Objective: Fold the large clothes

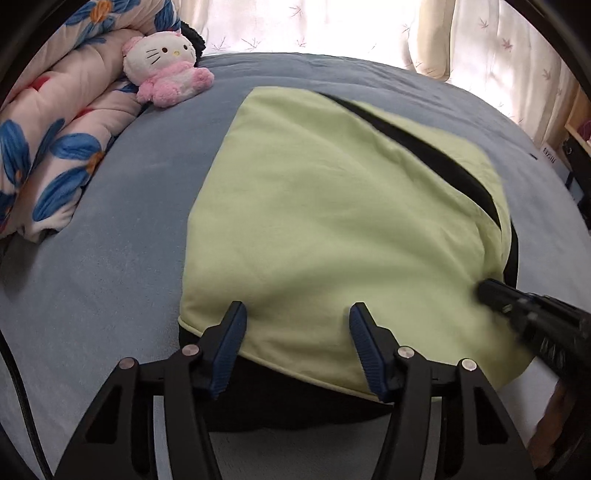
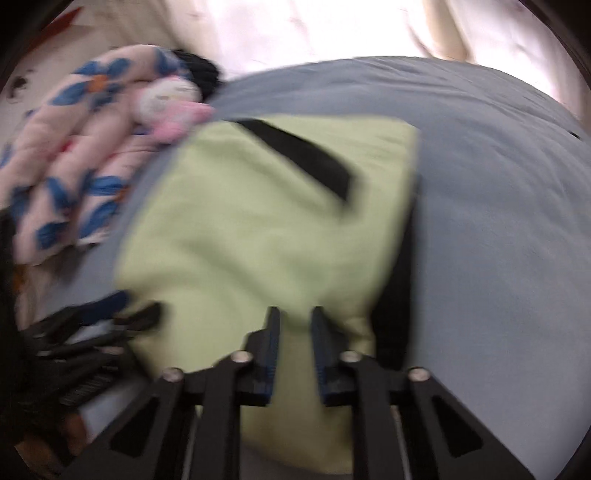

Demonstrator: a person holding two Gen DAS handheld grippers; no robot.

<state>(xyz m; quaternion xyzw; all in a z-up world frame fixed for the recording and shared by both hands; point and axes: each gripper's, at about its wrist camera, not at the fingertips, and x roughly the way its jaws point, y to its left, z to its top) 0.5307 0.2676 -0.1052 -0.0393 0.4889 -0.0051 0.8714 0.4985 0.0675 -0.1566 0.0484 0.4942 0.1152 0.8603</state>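
On the grey bed [image 1: 110, 258], folded green garment [image 1: 314, 203]; left fingers [image 1: 231, 339] spread wide over its near hem, gripping nothing; right fingers [image 2: 271, 354] narrowly parted, blurred, nothing visibly pinched.

Motion blur smears the right wrist view, and the green garment [image 2: 236, 236] hides its black underside.

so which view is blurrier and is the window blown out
The right wrist view is smeared all over; the plush toy is barely readable. The left wrist view is sharp, except the blurred right hand-held gripper. Curtains glare white in both.
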